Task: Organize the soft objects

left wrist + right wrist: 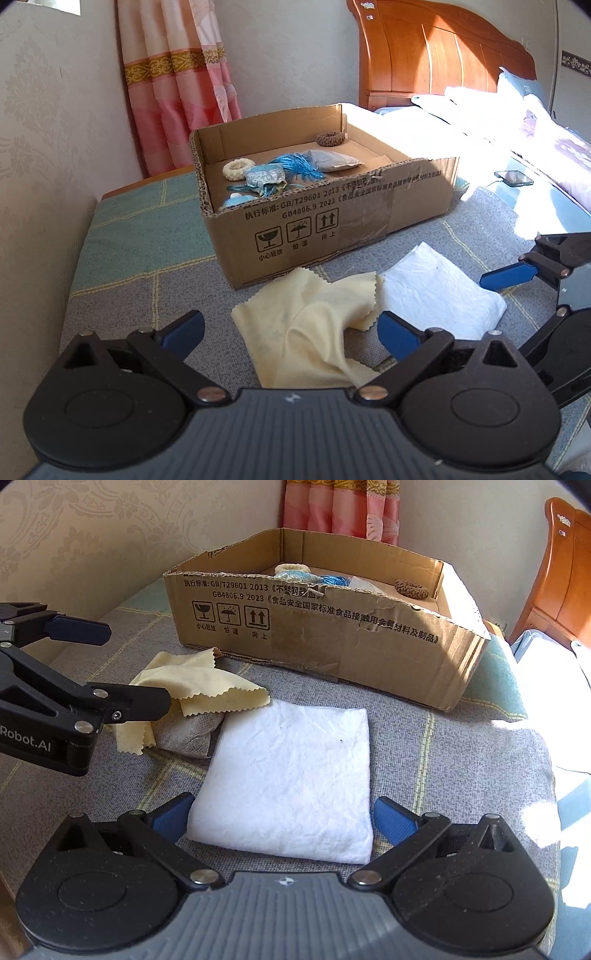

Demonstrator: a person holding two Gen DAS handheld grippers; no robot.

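The left tool (291,328) is wide open around the yellow cloth (306,325). The right tool (282,818) is wide open around the white pad (291,775). Both soft things lie on the gray surface (461,760), with the cardboard box (332,646) at 12 o'clock.

Left gripper (291,328), jaws spread wide, blue fingertips (397,332) pointing forward. Right gripper (284,818), jaws likewise spread wide, beside the left.

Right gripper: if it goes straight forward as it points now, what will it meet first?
Most likely the white folded cloth, which lies between the open right gripper; the cardboard box stands behind.
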